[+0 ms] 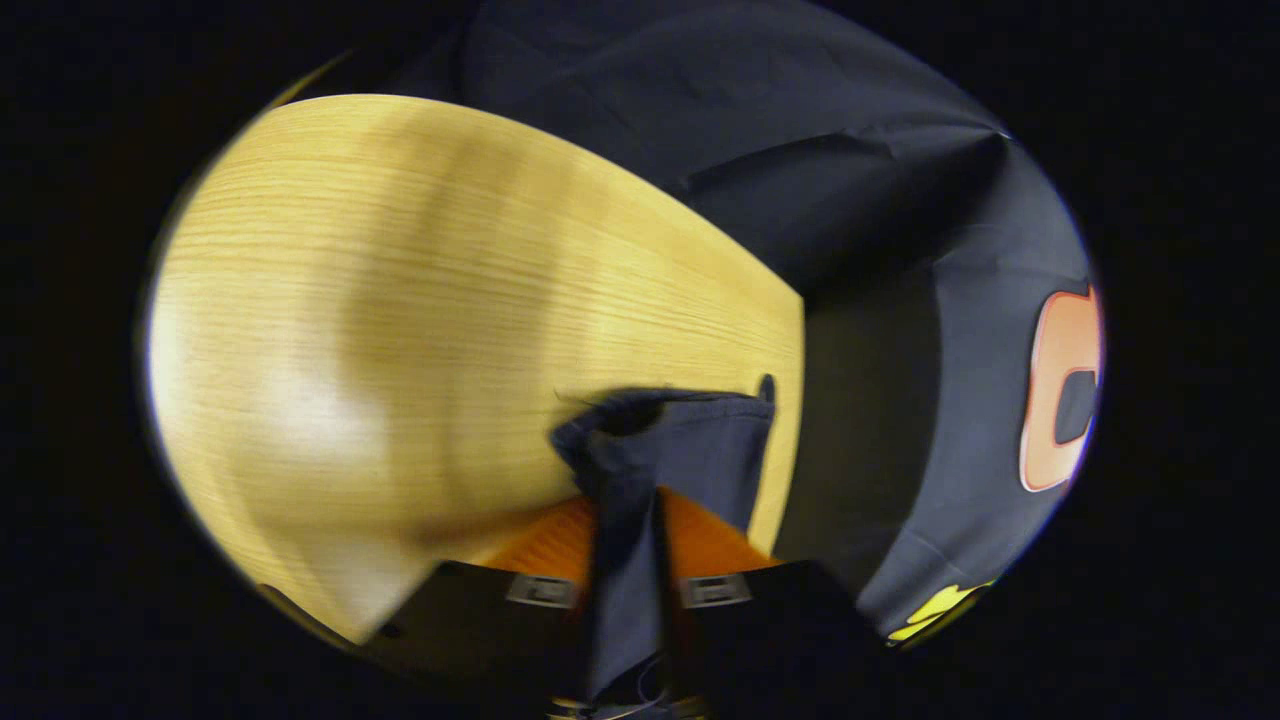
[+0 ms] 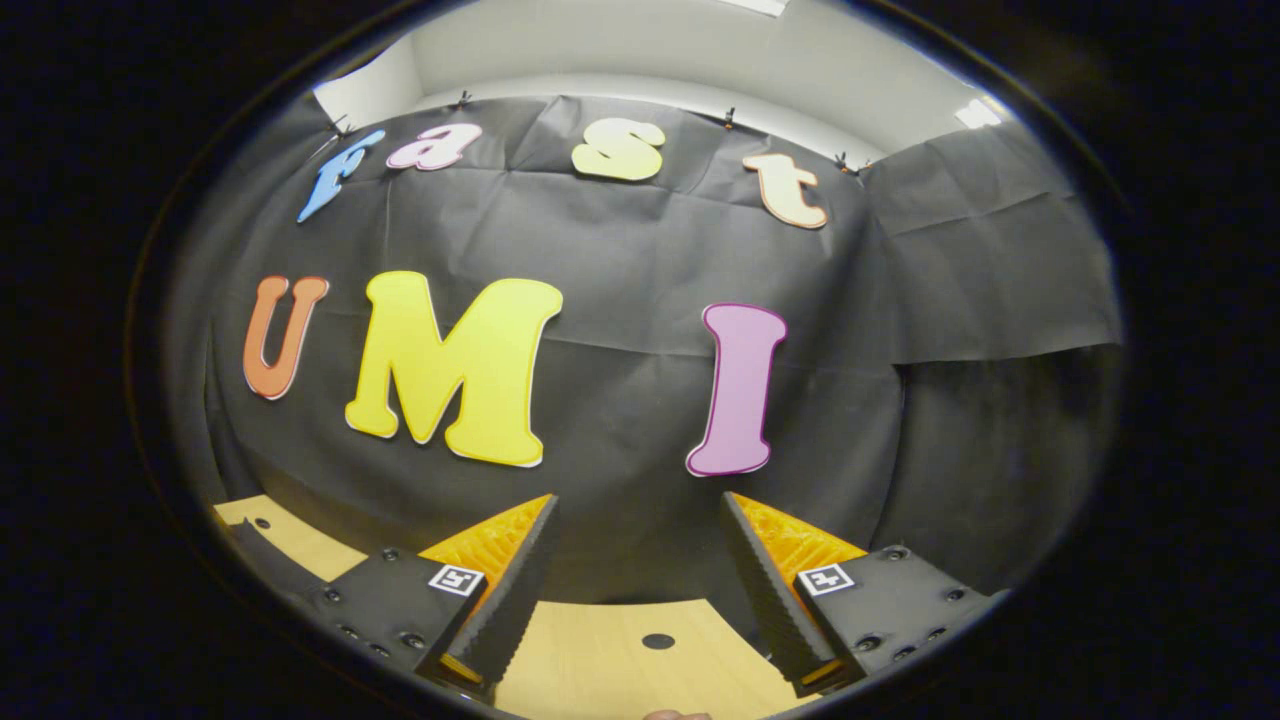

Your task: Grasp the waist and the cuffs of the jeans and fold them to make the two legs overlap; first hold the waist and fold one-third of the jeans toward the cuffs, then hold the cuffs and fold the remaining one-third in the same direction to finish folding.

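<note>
In the left gripper view my left gripper point(image 1: 630, 510) is shut on a fold of dark blue jeans point(image 1: 670, 450). The cloth bunches up between the orange fingers point(image 1: 705, 540) and sticks out past their tips, held above the wooden table point(image 1: 400, 300). Which part of the jeans this is cannot be told. In the right gripper view my right gripper point(image 2: 640, 520) is open with a wide gap and nothing between its orange and black fingers point(image 2: 500, 590). It points at the booth's black cloth wall, above the far edge of the table point(image 2: 600, 660).
The table's far edge point(image 1: 790, 330) runs close to the black cloth wall in the left gripper view. A small round hole point(image 2: 657, 641) sits in the tabletop below the right gripper. A white wall shows above the cloth.
</note>
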